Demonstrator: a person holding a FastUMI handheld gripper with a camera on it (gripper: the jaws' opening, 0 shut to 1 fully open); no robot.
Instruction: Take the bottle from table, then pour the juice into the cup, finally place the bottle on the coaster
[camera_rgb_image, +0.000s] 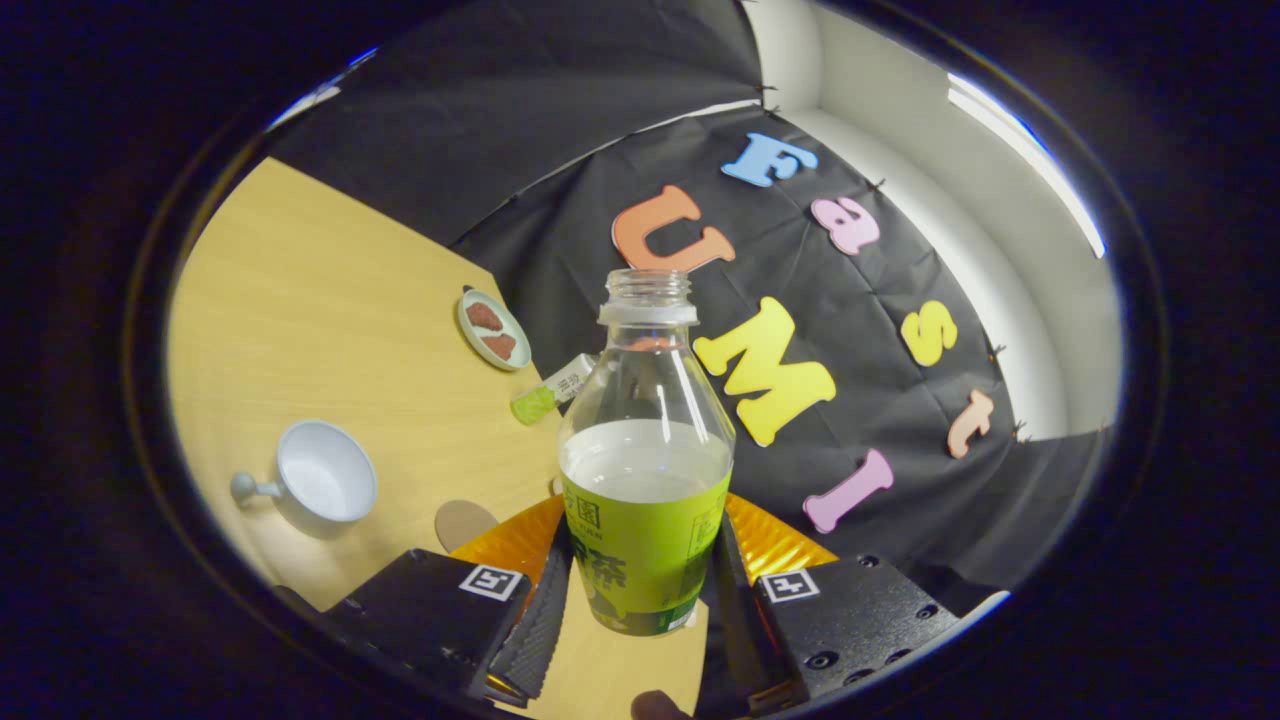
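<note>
Uncapped bottle (645, 470) gripped by the claw (640, 590).
It is held above the bench (330, 330); the cup (322, 472) stands well apart.

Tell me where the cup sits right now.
In the gripper view, the cup stands empty on the table, off to the left of the claw, which is shut on the bottle.

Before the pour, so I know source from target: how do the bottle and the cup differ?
The bottle is clear, green-labelled, part full of pale liquid and clamped between the gripper fingers; the cup is pale, opaque, looks empty and rests on the table beyond them. The bottle's mouth is narrow, the cup's wide. Both are open-topped.
</note>
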